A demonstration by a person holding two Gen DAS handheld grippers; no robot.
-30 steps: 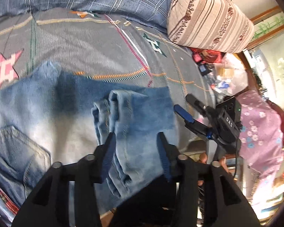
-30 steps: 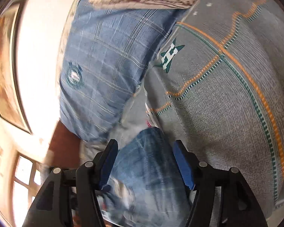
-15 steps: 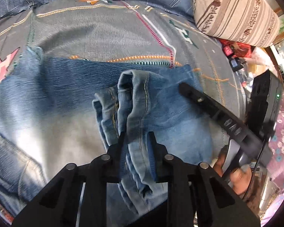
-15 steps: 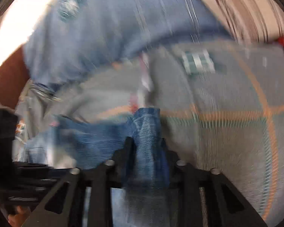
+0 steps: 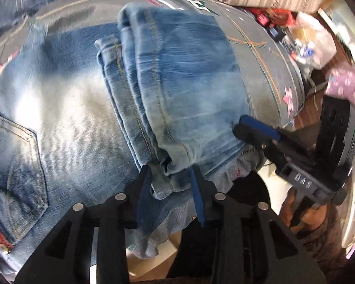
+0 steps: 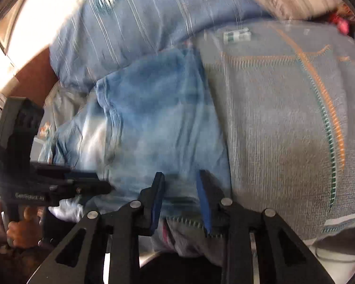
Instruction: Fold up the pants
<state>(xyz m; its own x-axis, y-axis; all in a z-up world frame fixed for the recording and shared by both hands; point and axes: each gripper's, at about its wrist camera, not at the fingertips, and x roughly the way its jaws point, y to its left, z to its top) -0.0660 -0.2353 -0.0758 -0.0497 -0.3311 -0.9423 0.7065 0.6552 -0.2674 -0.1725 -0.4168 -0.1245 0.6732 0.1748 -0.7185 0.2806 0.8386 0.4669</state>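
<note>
Both grippers now carry the pants (image 5: pixel 182 75) further over the bed (image 5: pixel 267 54) than half a second ago. The left gripper (image 5: pixel 171 187) and right gripper (image 6: pixel 181 197) clamp the leg ends with narrow fingers; the fold advances.

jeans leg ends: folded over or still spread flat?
Folded over. The leg ends lie doubled on the seat of the jeans, back pocket beside them.

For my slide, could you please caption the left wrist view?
Left gripper and right gripper at the folded jeans' near edge on a patterned bedspread.
</note>
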